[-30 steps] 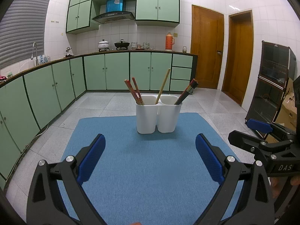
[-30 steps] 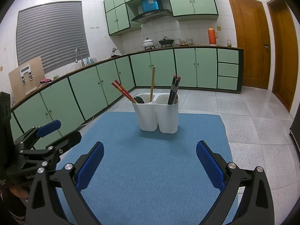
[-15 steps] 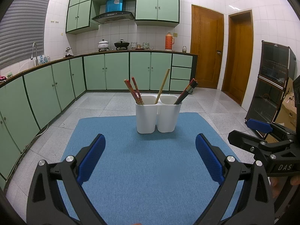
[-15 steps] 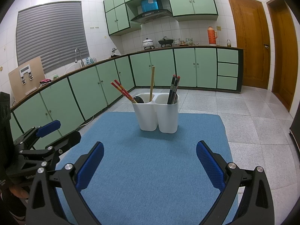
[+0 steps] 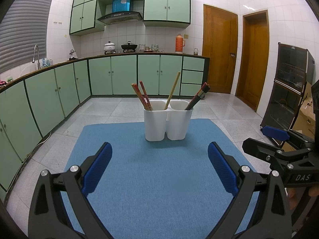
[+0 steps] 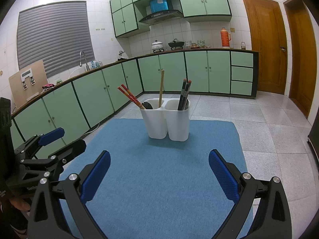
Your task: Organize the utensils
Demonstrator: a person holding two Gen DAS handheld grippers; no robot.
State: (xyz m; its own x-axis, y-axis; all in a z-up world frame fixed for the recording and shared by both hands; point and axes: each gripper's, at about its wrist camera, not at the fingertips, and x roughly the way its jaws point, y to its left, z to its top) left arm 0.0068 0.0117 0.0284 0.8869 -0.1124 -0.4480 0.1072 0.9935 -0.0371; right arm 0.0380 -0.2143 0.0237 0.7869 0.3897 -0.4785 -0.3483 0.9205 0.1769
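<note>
Nothing has visibly moved since the earlier frames: both grippers and the holder stand as they did half a second ago.

Left gripper (image 5: 159,169) hovers above the near part of the blue mat (image 5: 155,189), jaws released and spread wide, nothing between them. Right gripper (image 6: 159,171) hovers likewise over the mat's near edge, jaws released, empty. Each gripper shows at the side of the other's view: the right one at the right edge of the left wrist view, the left one at the left edge of the right wrist view. Both are well apart from the holder.

White two-compartment utensil holder (image 5: 168,122) stands upright on the mat toward its far edge, clear of both grippers. Left compartment holds a pair of red chopsticks (image 5: 142,95) leaning left, a light wooden chopstick (image 5: 173,89) leaning slightly right, and a dark rounded item (image 6: 148,105) seen only from the right wrist view; its kind cannot be told. Right compartment holds dark chopsticks (image 5: 198,96) with red tips, leaning right in the left wrist view.

Mat lies on a grey tiled floor (image 6: 269,119). Green cabinets (image 5: 123,75) line the far and left walls.
</note>
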